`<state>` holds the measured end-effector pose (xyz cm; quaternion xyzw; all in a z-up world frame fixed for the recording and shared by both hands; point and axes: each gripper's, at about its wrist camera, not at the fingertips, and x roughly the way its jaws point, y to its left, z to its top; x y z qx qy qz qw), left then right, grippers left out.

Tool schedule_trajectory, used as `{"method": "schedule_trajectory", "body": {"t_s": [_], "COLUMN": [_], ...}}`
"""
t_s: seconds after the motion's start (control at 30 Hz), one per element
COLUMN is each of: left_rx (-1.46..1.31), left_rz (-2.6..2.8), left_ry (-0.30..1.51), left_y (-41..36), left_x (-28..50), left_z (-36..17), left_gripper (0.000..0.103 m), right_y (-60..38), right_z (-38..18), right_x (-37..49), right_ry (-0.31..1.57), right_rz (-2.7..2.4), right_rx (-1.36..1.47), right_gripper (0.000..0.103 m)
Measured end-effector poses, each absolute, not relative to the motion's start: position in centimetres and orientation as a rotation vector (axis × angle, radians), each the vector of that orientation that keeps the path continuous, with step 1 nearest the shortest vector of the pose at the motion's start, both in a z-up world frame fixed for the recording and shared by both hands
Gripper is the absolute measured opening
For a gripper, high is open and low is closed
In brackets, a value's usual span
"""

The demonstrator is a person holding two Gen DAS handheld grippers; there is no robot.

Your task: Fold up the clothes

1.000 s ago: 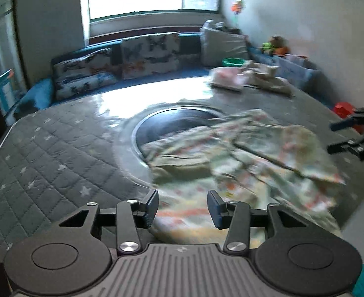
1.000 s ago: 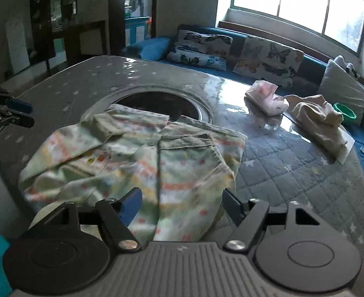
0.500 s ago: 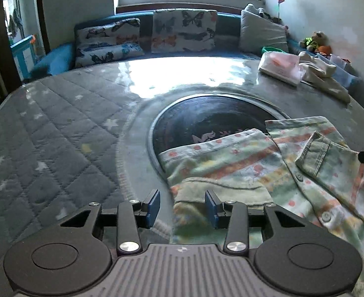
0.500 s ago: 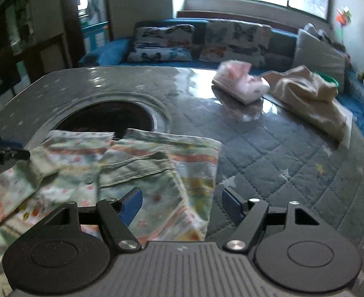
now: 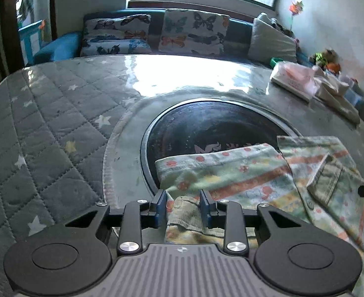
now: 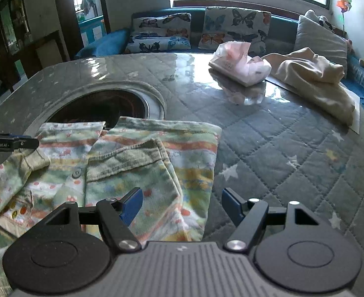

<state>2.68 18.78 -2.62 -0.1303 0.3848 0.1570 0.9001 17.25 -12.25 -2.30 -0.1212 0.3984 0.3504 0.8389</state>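
A pale green child's shirt (image 5: 243,173) with orange stripes and dots lies spread on the quilted table, partly over the round dark inset. My left gripper (image 5: 183,206) is low at the shirt's near left corner, its jaws half closed with a corduroy cuff (image 5: 185,214) between them. In the right wrist view the shirt (image 6: 157,146) has a folded sleeve with a corduroy cuff (image 6: 125,159) on top. My right gripper (image 6: 182,206) hangs wide open over the shirt's near right edge. The tip of the left gripper (image 6: 9,143) shows at the left border.
A round dark inset (image 5: 214,128) sits in the grey quilted table cover (image 5: 46,123). At the far right lie a pink pack (image 6: 238,64) and a crumpled beige garment (image 6: 313,74). Behind the table stands a blue sofa with butterfly cushions (image 6: 234,24).
Both grippers have come down and closer to the shirt. The left jaws have narrowed around the cuff. The right jaws keep the same wide gap.
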Motion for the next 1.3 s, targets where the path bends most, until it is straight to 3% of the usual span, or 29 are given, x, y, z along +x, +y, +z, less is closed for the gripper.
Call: {"method": "schedule_trajectory", "body": {"t_s": [0.13,0.4,0.6,0.67,0.77,1.03,1.3], "left_rx": [-0.258,-0.223,-0.190,-0.180,-0.164,-0.130,-0.151], "left_rz": [0.317,0.340,0.366,0.377,0.395,0.458,0.466], "left_ry": [0.791,0.779,0.778,0.778,0.778,0.781,0.782], "left_y": [18.6,19.2,20.4,21.0,21.9,24.5,25.4], "left_x": [3.0,3.6,4.3,4.6,5.0,7.0,7.1], "left_z": [-2.6,-2.7,-2.7,-2.7,-2.6,-2.6,-2.6], "left_gripper": [0.019,0.015,0.015,0.015,0.015,0.016,0.022], "right_y": [-11.7,-10.3,-8.3,-7.6,-5.7,-1.0,-0.1], "right_z": [-2.3,-2.7,-3.0,-3.1,-3.2,-3.7,-2.6], "right_x": [18.2,20.6,21.9,22.1,22.3,24.0,23.9], "right_ry": [0.857,0.902,0.899,0.892,0.862,0.803,0.746], "right_rz": [0.739,0.713,0.693,0.689,0.690,0.715,0.722], "right_rx": [-0.240,-0.189,-0.208,-0.221,-0.273,-0.351,-0.431], "right_gripper": [0.069,0.053,0.035,0.018,0.011,0.010,0.017]}}
